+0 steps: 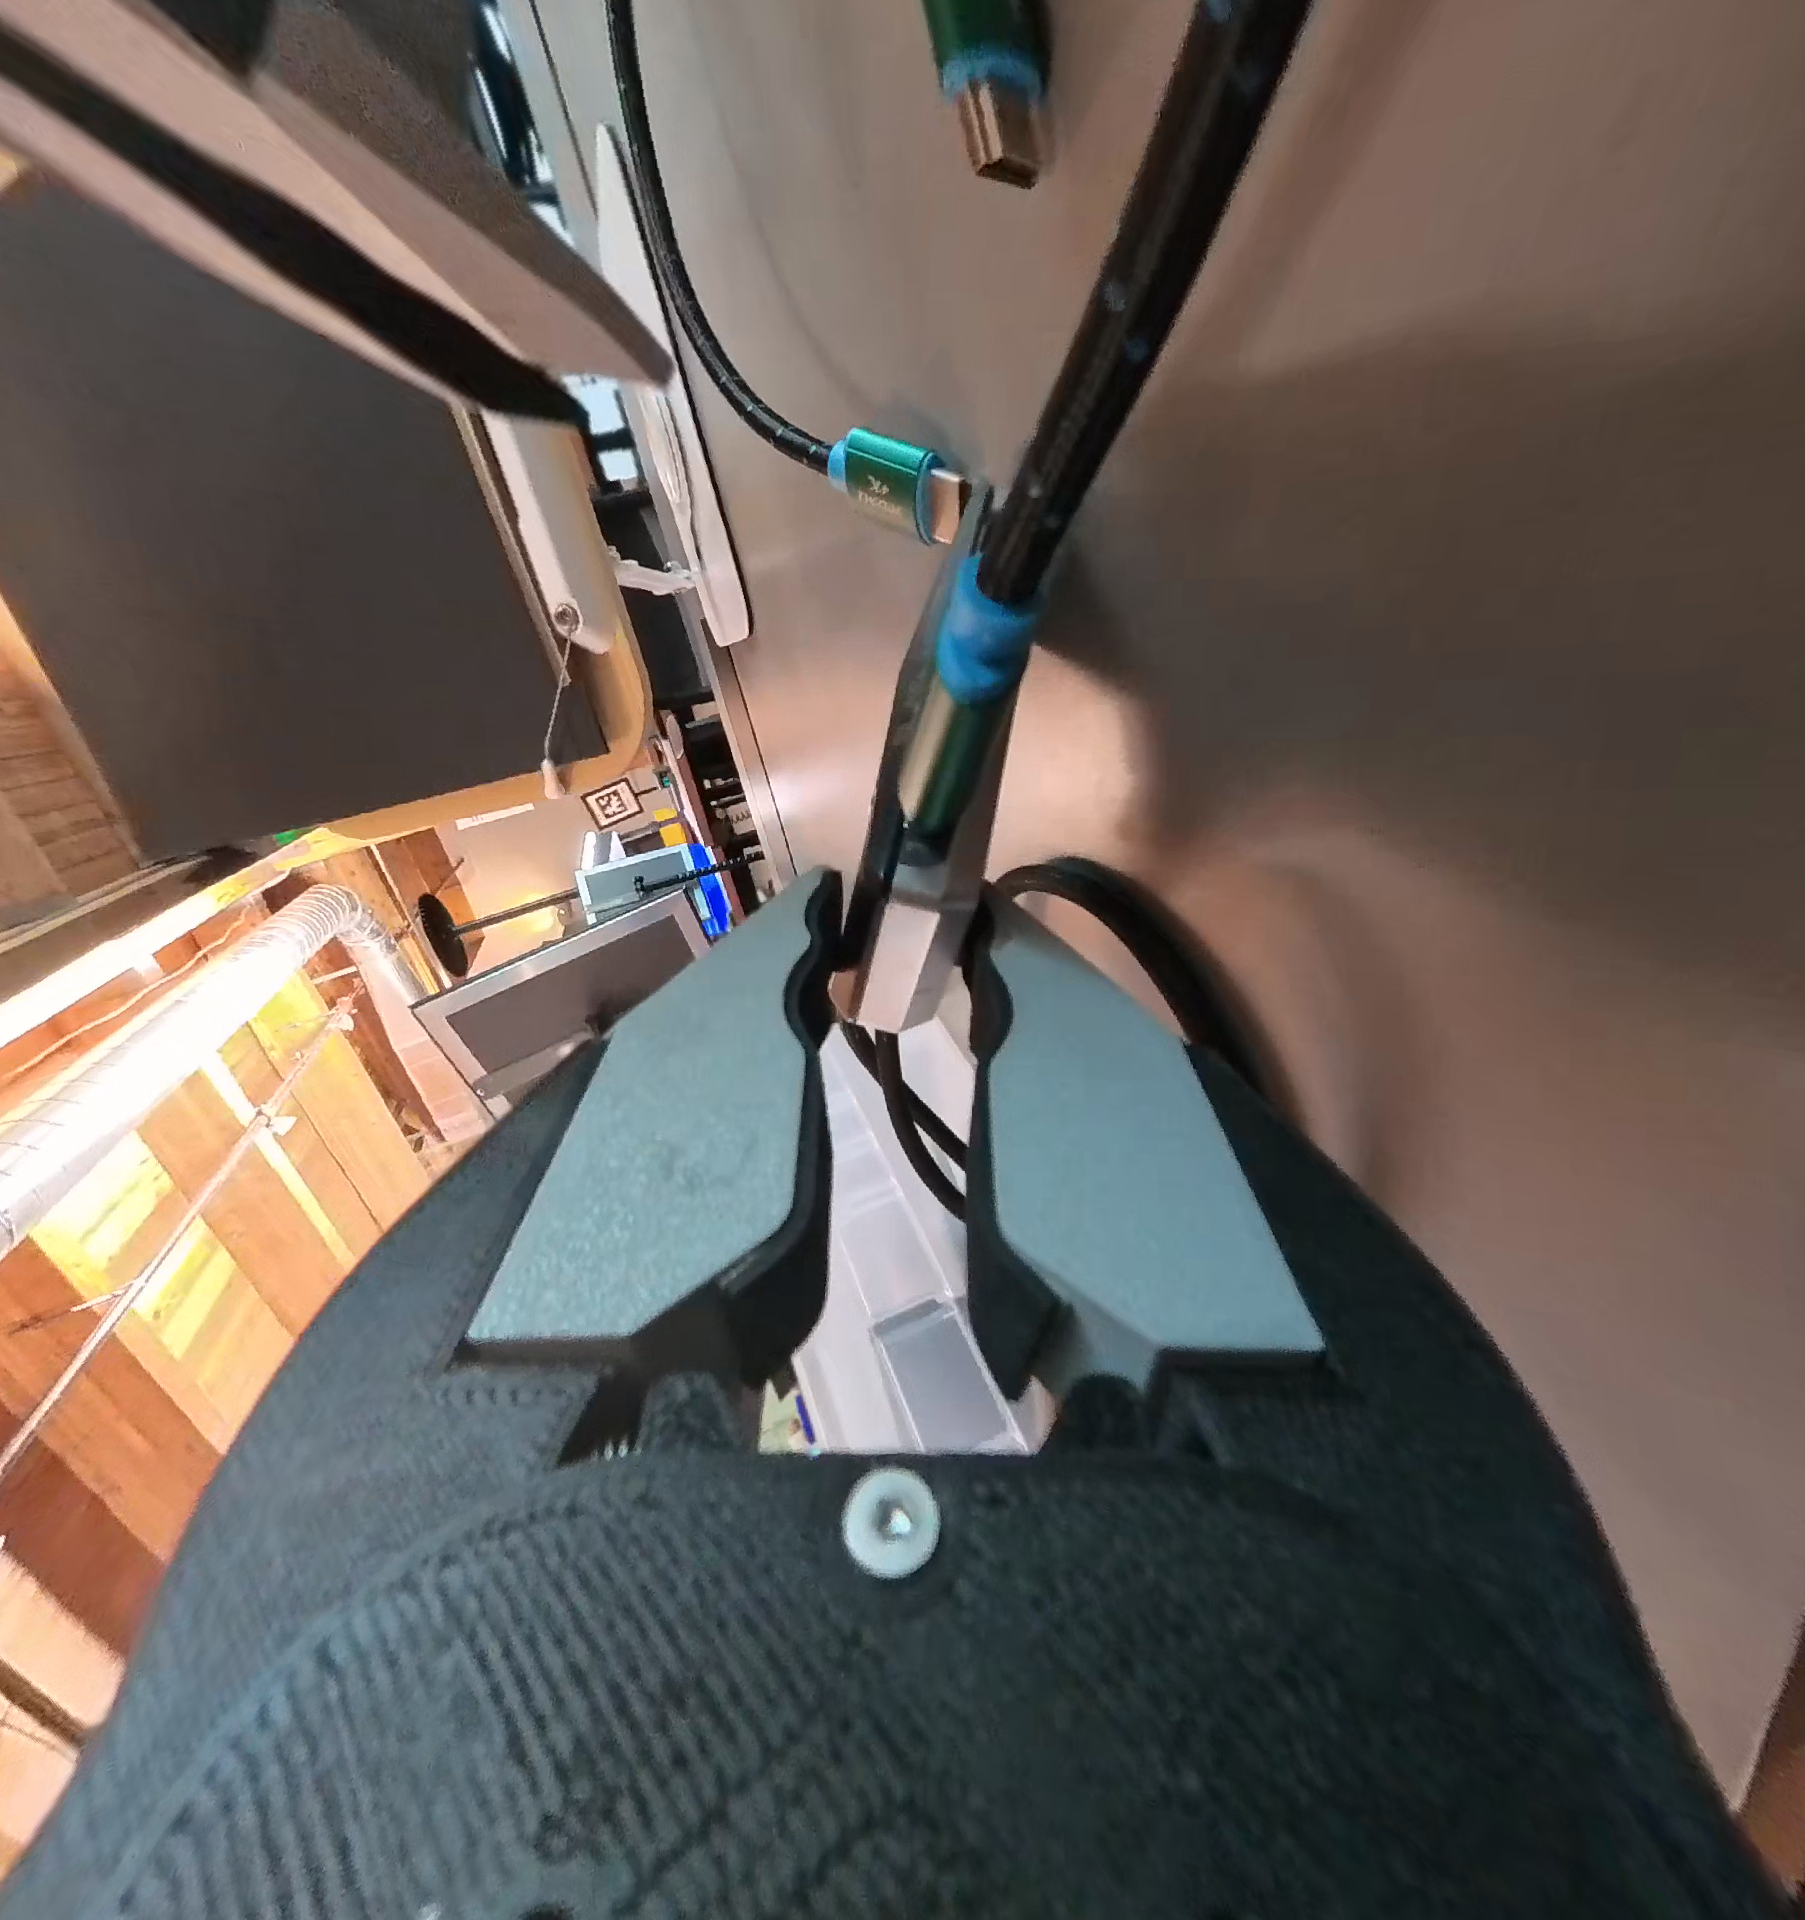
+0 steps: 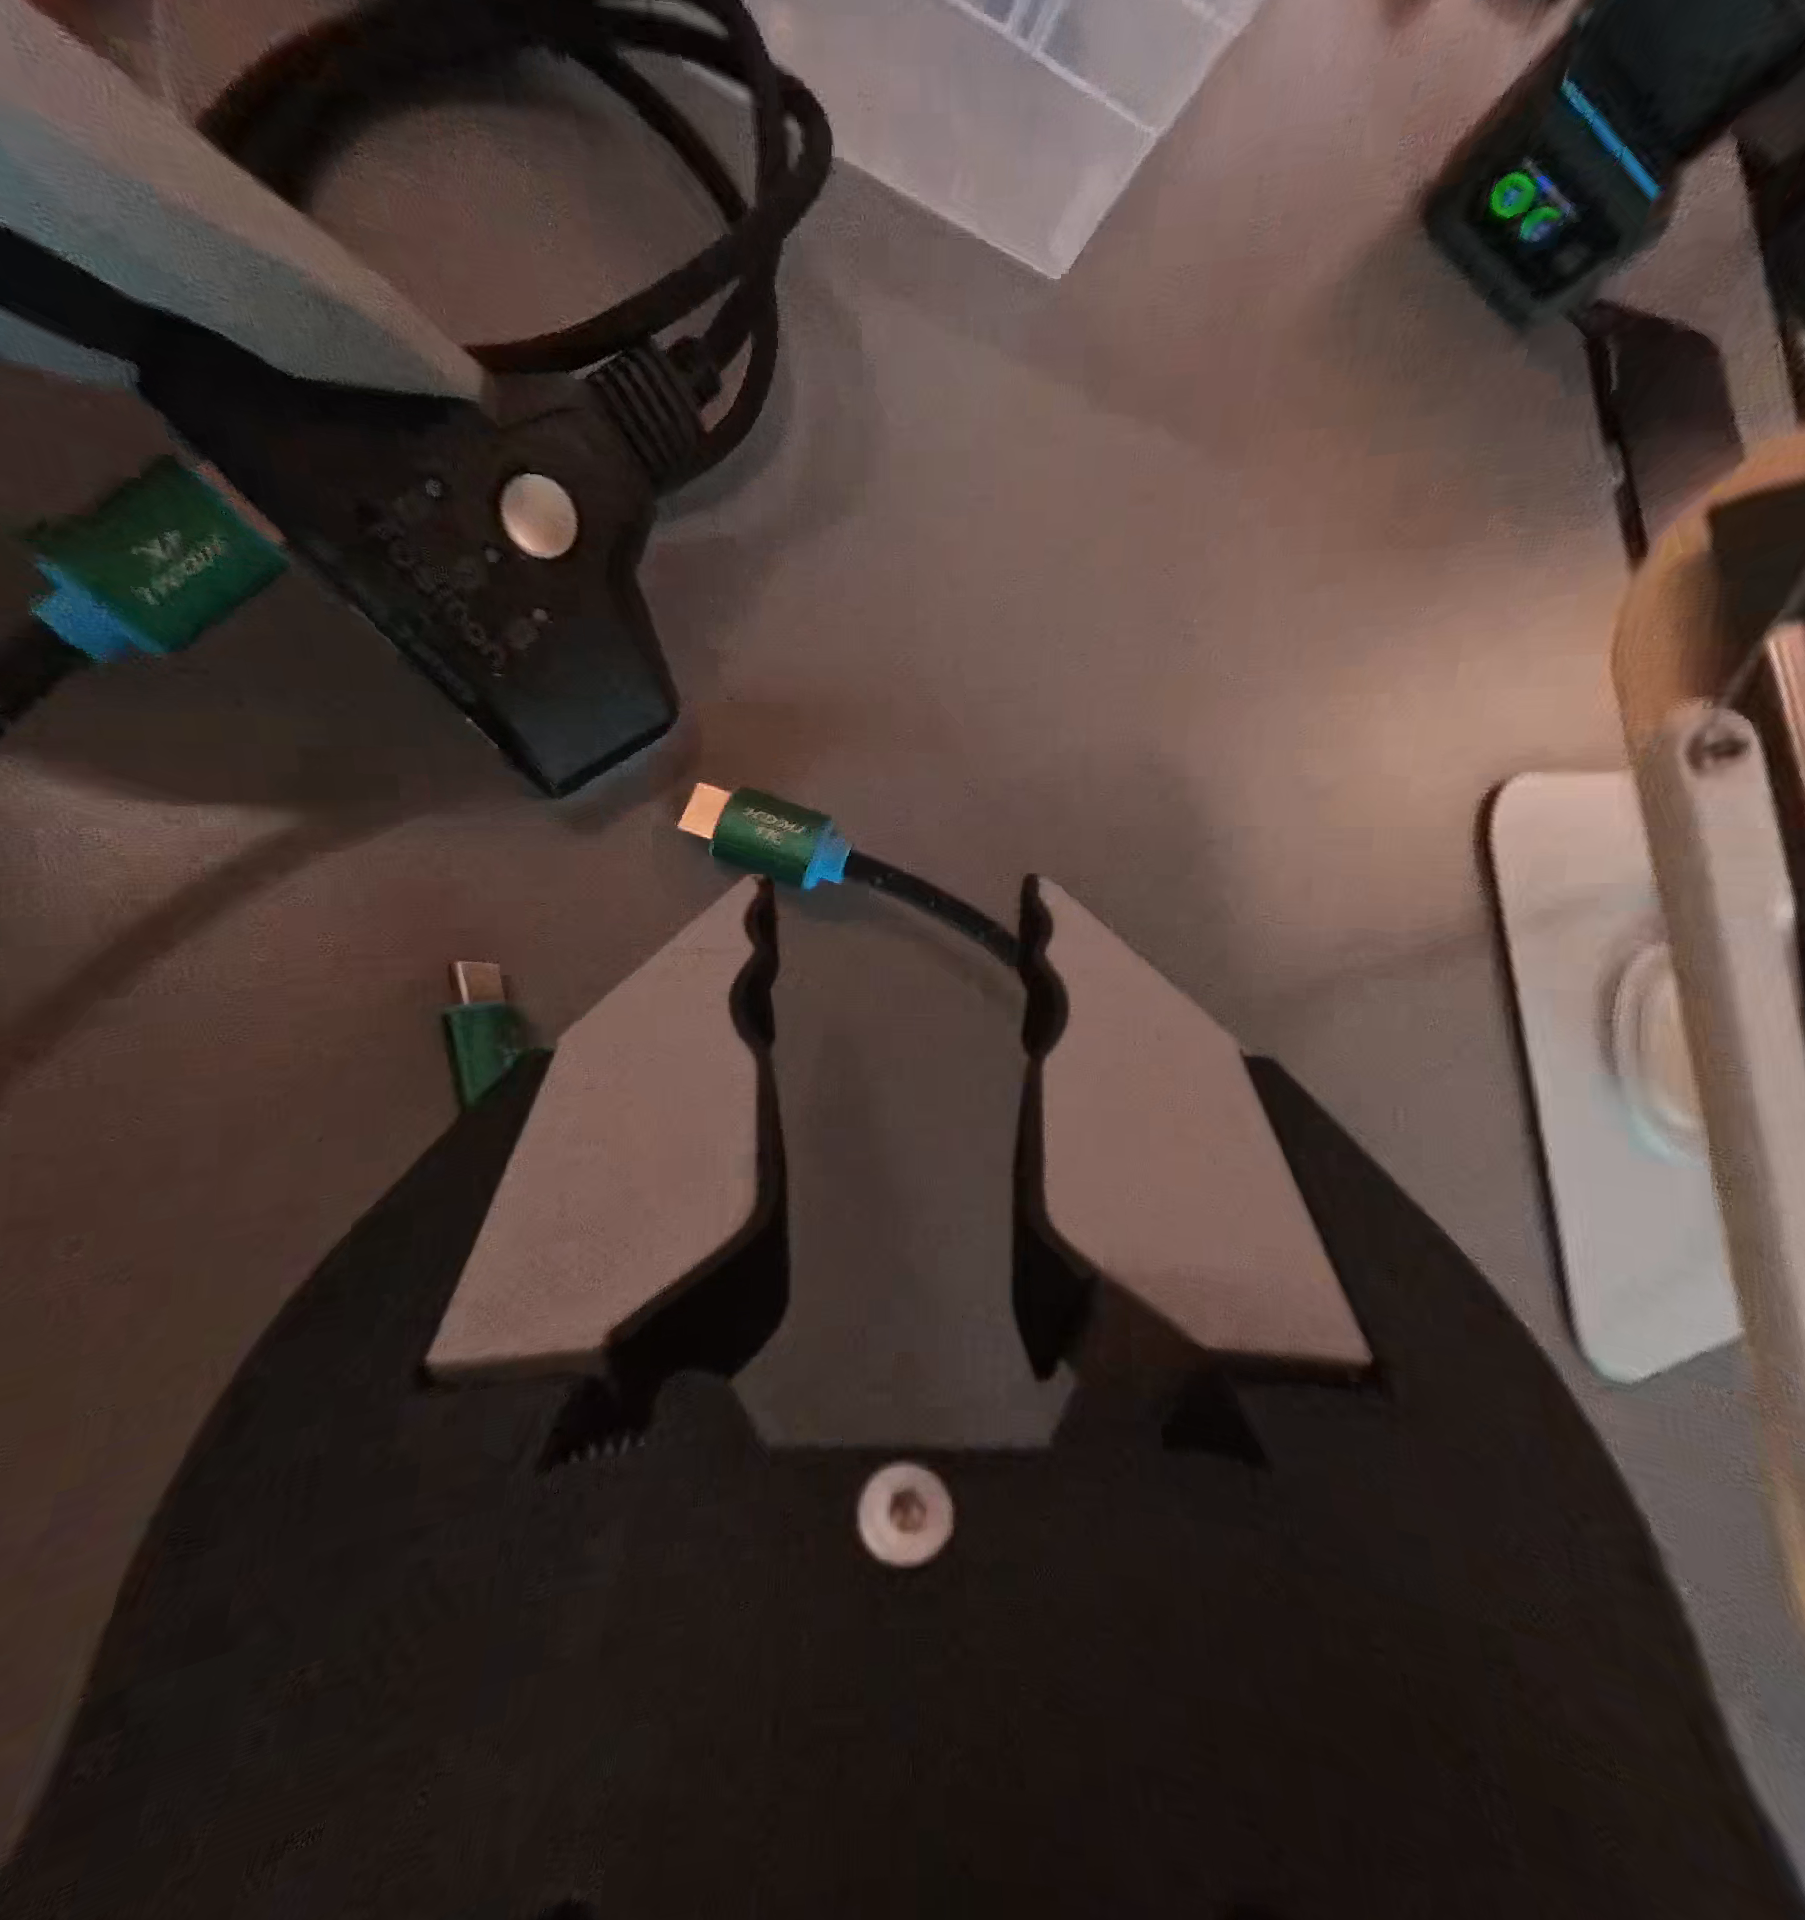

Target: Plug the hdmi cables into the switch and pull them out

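My left gripper [image 1: 903,951] is shut on the thin black HDMI switch [image 1: 898,982] and holds it above the grey table. A green HDMI plug with a blue collar [image 1: 965,717] lies along the switch and appears seated in it. In the right wrist view the switch [image 2: 524,603] shows a silver button, with that plug [image 2: 150,566] at its left. My right gripper [image 2: 898,914] is open and empty. A second green plug [image 2: 773,831] lies loose on the table just beyond its fingertips. A third green plug [image 2: 482,1029] lies to the left.
The switch's own black cable [image 2: 565,208] is coiled on the table behind it. A clear plastic box [image 2: 981,104] sits at the far side. A small device with a lit screen [image 2: 1532,218] and a white base plate [image 2: 1584,1091] are at the right.
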Demonstrator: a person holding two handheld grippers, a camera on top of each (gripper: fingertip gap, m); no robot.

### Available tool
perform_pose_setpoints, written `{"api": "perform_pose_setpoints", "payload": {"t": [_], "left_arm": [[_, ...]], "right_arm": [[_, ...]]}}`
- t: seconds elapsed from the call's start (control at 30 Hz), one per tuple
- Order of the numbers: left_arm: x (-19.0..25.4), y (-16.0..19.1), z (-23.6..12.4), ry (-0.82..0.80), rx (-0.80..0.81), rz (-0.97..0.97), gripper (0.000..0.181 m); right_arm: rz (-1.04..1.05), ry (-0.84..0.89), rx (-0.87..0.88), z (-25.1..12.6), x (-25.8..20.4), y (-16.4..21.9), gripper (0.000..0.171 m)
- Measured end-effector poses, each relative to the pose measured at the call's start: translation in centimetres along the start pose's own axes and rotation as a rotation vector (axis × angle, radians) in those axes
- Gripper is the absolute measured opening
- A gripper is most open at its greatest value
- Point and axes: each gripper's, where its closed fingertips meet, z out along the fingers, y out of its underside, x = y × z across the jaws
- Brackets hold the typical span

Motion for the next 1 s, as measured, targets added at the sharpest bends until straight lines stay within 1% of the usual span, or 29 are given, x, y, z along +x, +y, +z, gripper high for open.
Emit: {"api": "perform_pose_setpoints", "payload": {"t": [0.1, 0.17, 0.27, 0.3, 0.4, 0.47, 0.57, 0.6, 0.67, 0.77, 0.87, 0.93, 1.0], "left_arm": [[0.2, 0.3, -0.1, -0.008, -0.013, -0.006, 0.022], [0.3, 0.4, -0.3, -0.012, -0.012, -0.017, 0.022], [0.5, 0.5, -0.4, -0.02, -0.01, -0.029, 0.021], [0.5, 0.6, -0.4, -0.023, -0.008, -0.032, 0.021], [0.5, 0.7, -0.2, -0.028, -0.007, -0.052, 0.021], [0.5, 1.1, 0.2, -0.037, -0.023, -0.07, 0.021], [0.4, 1.6, 1.1, -0.06, -0.057, -0.089, 0.021], [0.3, 1.7, 1.4, -0.069, -0.064, -0.091, 0.021], [0.2, 1.9, 2.0, -0.085, -0.082, -0.095, 0.021], [0.0, 2.4, 3.0, -0.108, -0.109, -0.116, 0.021], [-0.6, 2.7, 4.2, -0.15, -0.143, -0.121, 0.021], [-1.1, 2.5, 5.2, -0.178, -0.146, -0.121, 0.02], [-1.7, 2.3, 5.9, -0.21, -0.144, -0.111, 0.02]], "right_arm": [[-0.244, -0.081, -0.119, 2.1, -0.6, -0.1, 0.046], [-0.35, -0.13, -0.19, 2.9, -0.9, 0.1, 0.046], [-0.441, -0.22, -0.266, 3.8, -1.3, 0.5, 0.042], [-0.458, -0.242, -0.294, 4.2, -1.2, 0.8, 0.037], [-0.471, -0.307, -0.375, 5.5, -0.7, 2.1, 0.036], [-0.43, -0.363, -0.393, 6.1, -0.8, 2.6, 0.02], [-0.338, -0.355, -0.362, 6.4, -0.5, 2.2, 0.018], [-0.304, -0.32, -0.364, 6.3, 0.0, 2.3, 0.011], [-0.194, -0.241, -0.341, 5.7, 0.9, 2.6, 0.009], [0.061, -0.147, -0.252, 3.9, 1.3, 2.9, 0.004], [0.314, -0.114, -0.174, 1.8, -0.1, 2.9, 0.003], [0.41, -0.08, -0.132, 1.1, -1.1, 2.9, 0.003], [0.438, -0.028, -0.123, 1.0, -1.8, 3.2, 0.003]]}}
